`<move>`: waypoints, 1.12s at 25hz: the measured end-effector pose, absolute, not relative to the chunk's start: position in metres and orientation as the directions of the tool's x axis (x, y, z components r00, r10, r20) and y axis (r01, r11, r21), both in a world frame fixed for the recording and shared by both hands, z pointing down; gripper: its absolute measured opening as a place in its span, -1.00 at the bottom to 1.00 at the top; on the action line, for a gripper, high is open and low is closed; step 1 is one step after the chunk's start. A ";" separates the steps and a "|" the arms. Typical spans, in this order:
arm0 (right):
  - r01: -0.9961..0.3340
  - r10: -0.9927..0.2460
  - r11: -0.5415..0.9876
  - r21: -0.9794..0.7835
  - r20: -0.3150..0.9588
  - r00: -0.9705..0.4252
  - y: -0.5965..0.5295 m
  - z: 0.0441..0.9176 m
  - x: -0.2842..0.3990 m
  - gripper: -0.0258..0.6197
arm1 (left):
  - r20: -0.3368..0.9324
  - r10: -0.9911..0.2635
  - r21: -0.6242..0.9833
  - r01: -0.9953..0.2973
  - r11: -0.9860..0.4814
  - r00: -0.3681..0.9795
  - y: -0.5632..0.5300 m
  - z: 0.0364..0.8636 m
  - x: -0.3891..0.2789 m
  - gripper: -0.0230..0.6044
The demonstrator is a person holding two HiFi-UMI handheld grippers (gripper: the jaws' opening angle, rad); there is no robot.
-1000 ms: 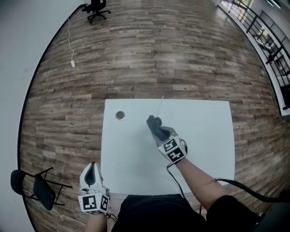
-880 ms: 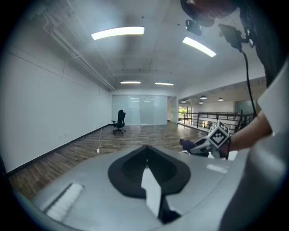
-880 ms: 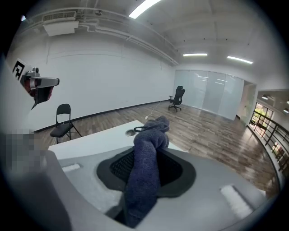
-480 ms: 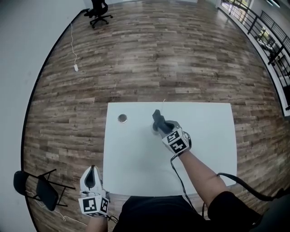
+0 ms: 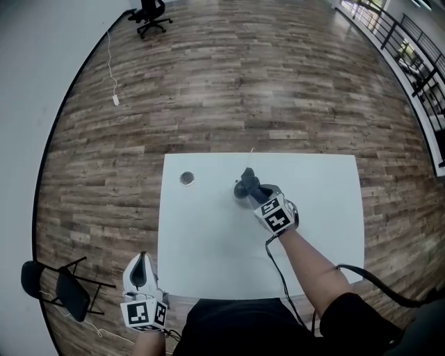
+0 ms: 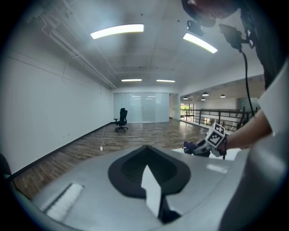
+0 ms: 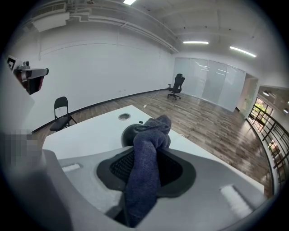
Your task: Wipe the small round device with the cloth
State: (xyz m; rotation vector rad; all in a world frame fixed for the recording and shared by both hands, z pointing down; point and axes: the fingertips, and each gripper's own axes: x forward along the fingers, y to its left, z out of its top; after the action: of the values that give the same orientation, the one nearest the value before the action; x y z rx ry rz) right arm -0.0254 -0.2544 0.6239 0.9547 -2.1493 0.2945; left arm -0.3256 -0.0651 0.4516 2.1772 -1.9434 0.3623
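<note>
The right gripper (image 5: 245, 183) is pinching the cloth (image 7: 149, 149) beside the small round device (image 7: 128, 134). The left gripper (image 5: 142, 263), at the table's (image 5: 208, 250) 7 o'clock, is hovering with jaws pressed together.

Right gripper (image 5: 246, 186), arm stretched over the table (image 5: 201, 243), clamps the cloth (image 7: 144, 153); left gripper (image 5: 142, 259) hangs off its near-left corner, jaws seemingly together.

White table (image 5: 208, 243) with small grey ring (image 5: 186, 179) near its far left corner, wood floor (image 5: 264, 90), black office chair (image 5: 149, 14) far off, folding chair (image 5: 59, 288) left, white cable (image 5: 115, 100) by wall, railing (image 5: 410, 43) right.
</note>
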 end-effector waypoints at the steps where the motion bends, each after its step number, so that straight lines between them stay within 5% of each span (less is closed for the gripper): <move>1: -0.716 -0.538 0.693 0.085 0.722 -0.435 -0.254 0.626 -0.025 -0.54 | 0.314 -0.943 -0.014 -0.993 -0.118 0.107 -0.065 0.452 -0.325 -0.90; 23: -0.717 -0.393 0.695 -0.045 0.812 -0.431 -0.230 0.695 -0.047 -0.54 | 0.345 -0.936 -0.030 -0.996 -0.087 0.071 -0.057 0.452 -0.356 -0.90; 28: -0.772 -0.472 0.636 -0.004 0.790 -0.392 -0.235 0.669 -0.023 -0.54 | 0.315 -0.943 -0.005 -0.993 -0.116 0.108 -0.073 0.450 -0.354 -0.90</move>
State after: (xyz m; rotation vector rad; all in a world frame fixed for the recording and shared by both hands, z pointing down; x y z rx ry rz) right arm -0.0229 -0.2354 0.6689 0.9695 -2.0584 0.4791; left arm -0.3542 -0.0726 0.4503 2.1735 -1.9363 0.3567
